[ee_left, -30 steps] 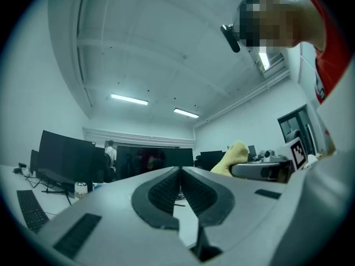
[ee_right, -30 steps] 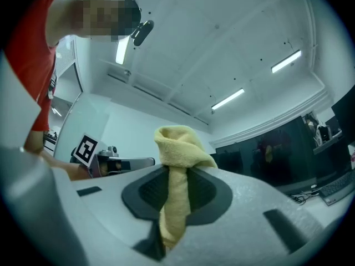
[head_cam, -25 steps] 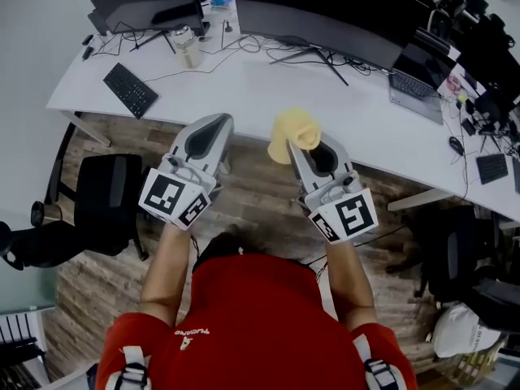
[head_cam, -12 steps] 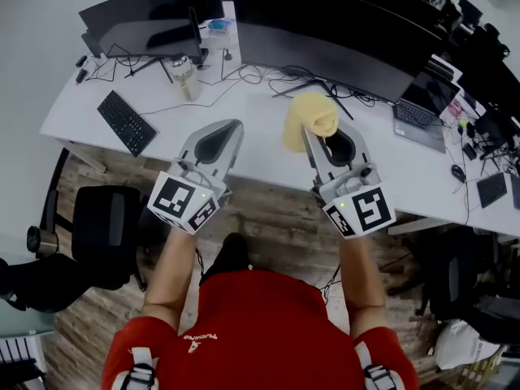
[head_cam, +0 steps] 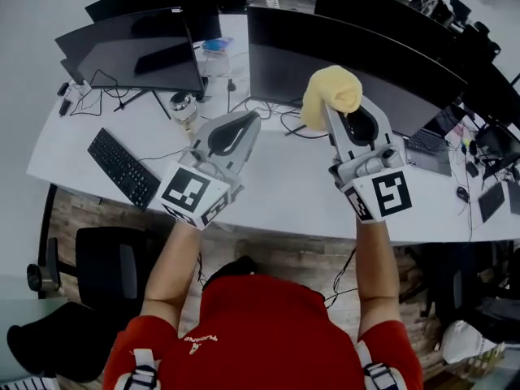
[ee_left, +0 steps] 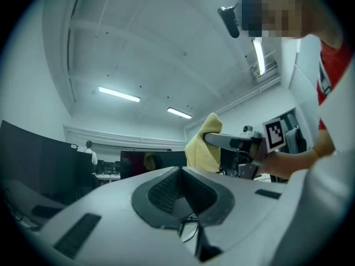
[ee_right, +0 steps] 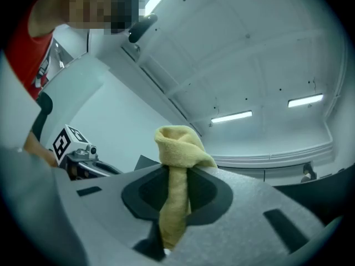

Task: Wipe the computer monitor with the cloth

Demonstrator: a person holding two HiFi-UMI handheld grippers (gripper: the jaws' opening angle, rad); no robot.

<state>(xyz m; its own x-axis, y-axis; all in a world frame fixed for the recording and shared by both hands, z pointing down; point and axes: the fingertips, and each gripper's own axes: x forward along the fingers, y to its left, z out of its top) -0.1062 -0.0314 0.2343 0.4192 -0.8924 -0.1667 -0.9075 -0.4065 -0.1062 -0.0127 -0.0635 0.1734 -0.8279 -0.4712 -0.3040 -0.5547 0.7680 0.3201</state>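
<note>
Here, the yellow cloth (head_cam: 331, 94) is pinched in the right gripper (head_cam: 335, 122): the jaws are closed tight on its lower strip, and the bunched upper part rises past their tips. In the head view the cloth lies in front of the lower edge of the wide dark computer monitor (head_cam: 382, 63); whether it touches the screen cannot be told. The left gripper (head_cam: 246, 123) is held level beside the right one, apart from it, with its jaws closed together and nothing between them; its tips point toward the gap between the wide monitor and a second monitor (head_cam: 138, 55) at the left. Both monitors stand on the white worktop (head_cam: 276, 193), with loose cables at their feet and a black keyboard (head_cam: 122, 167) lying at the left end. A black chair (head_cam: 106, 270) stands on the wooden floor (head_cam: 301, 254) at the worktop's near edge
</note>
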